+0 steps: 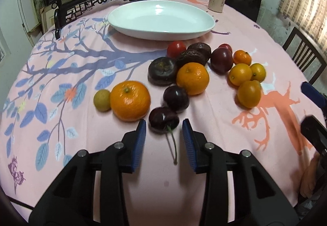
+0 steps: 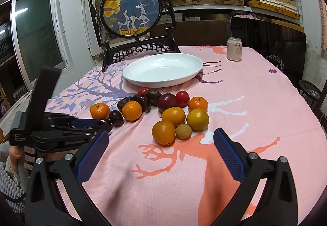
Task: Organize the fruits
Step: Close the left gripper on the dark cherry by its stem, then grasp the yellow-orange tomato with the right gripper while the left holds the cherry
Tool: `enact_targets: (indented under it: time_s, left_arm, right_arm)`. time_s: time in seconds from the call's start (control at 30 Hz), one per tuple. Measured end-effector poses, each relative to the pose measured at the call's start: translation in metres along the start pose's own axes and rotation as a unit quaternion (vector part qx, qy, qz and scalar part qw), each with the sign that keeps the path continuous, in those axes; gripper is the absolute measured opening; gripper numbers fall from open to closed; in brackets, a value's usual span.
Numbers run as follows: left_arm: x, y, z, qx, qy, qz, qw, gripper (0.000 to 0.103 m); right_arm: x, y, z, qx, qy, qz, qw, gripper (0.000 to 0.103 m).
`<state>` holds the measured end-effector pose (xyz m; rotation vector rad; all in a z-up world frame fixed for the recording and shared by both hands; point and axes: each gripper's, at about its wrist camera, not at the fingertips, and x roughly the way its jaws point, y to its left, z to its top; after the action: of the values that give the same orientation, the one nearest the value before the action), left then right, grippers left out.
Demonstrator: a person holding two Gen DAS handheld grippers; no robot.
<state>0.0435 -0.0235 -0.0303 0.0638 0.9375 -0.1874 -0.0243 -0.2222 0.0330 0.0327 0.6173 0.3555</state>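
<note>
A dark cherry (image 1: pixel 163 120) with a long stem lies on the pink tablecloth between the tips of my left gripper (image 1: pixel 164 124). A thin gap shows on each side, so the blue pads (image 1: pixel 141 136) do not press it. Just beyond lie a mandarin (image 1: pixel 130 100), a small tan longan (image 1: pixel 101 100), a dark plum (image 1: pixel 176 98) and several more mandarins, plums, passion fruits and tomatoes. The white oval dish (image 1: pixel 161 19) stands behind the fruit and holds nothing. My right gripper (image 2: pixel 161 133) stands open and low over the cloth, in front of a group of yellow-orange fruits (image 2: pixel 163 132); nothing is between its fingers.
A pink drink can (image 2: pixel 234 49) stands at the far right of the round table. A dark wooden stand with a round deer picture (image 2: pixel 130 11) rises behind the dish. Chairs (image 1: pixel 304 56) sit beyond the table's right edge. Shelves line the back wall.
</note>
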Motion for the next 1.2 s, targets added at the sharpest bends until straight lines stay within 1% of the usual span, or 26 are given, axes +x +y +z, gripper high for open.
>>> enact_targets:
  time_s: [0.1,0.13,0.17,0.23,0.4,0.47,0.5,0.6,0.67,0.7,0.77,0.8,0.83,0.87,0.93,0.97,1.03,1.1,1.17,1.2]
  left_arm:
    - [0.008,0.002,0.004,-0.006,0.012,-0.008,0.9999,0.038]
    - [0.007,0.001,0.004,-0.005,0.01,-0.007,0.9999,0.036]
    - [0.007,0.001,0.003,-0.003,0.009,-0.005,0.9999,0.032]
    - [0.006,0.0,0.002,0.002,0.005,0.0,1.0,0.032]
    - [-0.011,0.005,-0.004,-0.003,-0.026,0.014,0.9996,0.032]
    - [-0.017,0.013,-0.006,-0.013,-0.036,0.026,0.9989,0.032]
    - [-0.019,0.016,-0.007,-0.017,-0.04,0.034,0.9985,0.032]
    - [-0.019,0.023,-0.008,-0.026,-0.043,0.031,0.9983,0.032]
    - [-0.019,0.022,-0.008,-0.024,-0.047,0.033,0.9981,0.032]
    - [-0.019,0.022,-0.008,-0.022,-0.048,0.032,0.9981,0.032]
    - [-0.019,0.021,-0.009,-0.021,-0.048,0.029,0.9982,0.032]
    - [-0.019,0.022,-0.01,-0.021,-0.048,0.028,0.9982,0.032]
    - [-0.019,0.023,-0.01,-0.023,-0.048,0.025,0.9983,0.032]
    - [-0.019,0.023,-0.01,-0.025,-0.048,0.022,0.9983,0.032]
    - [-0.02,0.024,-0.01,-0.027,-0.049,0.02,0.9982,0.032]
    - [-0.02,0.024,-0.01,-0.027,-0.049,0.018,0.9982,0.032]
    - [-0.019,0.024,-0.01,-0.028,-0.048,0.014,0.9983,0.032]
    - [-0.018,0.024,-0.009,-0.028,-0.045,0.012,0.9985,0.032]
    - [-0.016,0.024,-0.01,-0.029,-0.042,0.011,0.9987,0.032]
    - [-0.016,0.024,-0.01,-0.028,-0.041,0.011,0.9987,0.032]
  right_arm:
    - [0.0,0.0,0.0,0.001,0.0,0.001,1.0,0.102]
    - [0.0,0.0,0.0,0.0,0.0,0.0,1.0,0.102]
    - [0.0,0.0,0.0,0.0,0.0,0.001,1.0,0.102]
    - [0.0,0.0,0.0,0.0,0.0,0.001,1.0,0.102]
    - [0.004,0.001,0.0,0.001,0.011,0.003,1.0,0.102]
    - [0.009,0.001,0.001,0.0,0.024,0.003,1.0,0.102]
    - [0.015,0.003,0.001,-0.002,0.041,-0.004,0.999,0.102]
    - [0.032,0.008,0.003,-0.012,0.085,-0.021,0.996,0.102]
    - [0.039,0.008,0.003,-0.011,0.1,-0.021,0.995,0.101]
    - [0.044,0.009,0.004,-0.005,0.107,-0.019,0.994,0.099]
    - [0.051,0.007,0.005,0.004,0.12,-0.02,0.993,0.087]
    - [0.057,0.006,0.006,0.012,0.126,-0.018,0.992,0.083]
    - [0.06,0.006,0.007,0.015,0.129,-0.017,0.991,0.076]
    - [0.064,0.005,0.008,0.018,0.131,-0.016,0.991,0.072]
    - [0.069,0.006,0.01,0.015,0.132,-0.018,0.991,0.07]
    - [0.072,0.007,0.011,0.012,0.134,-0.019,0.991,0.066]
    - [0.075,0.008,0.012,0.011,0.135,-0.021,0.991,0.064]
    - [0.075,0.008,0.014,0.01,0.136,-0.02,0.99,0.057]
    - [0.076,0.007,0.014,0.012,0.138,-0.01,0.99,0.046]
    - [0.076,0.007,0.014,0.013,0.138,-0.01,0.99,0.046]
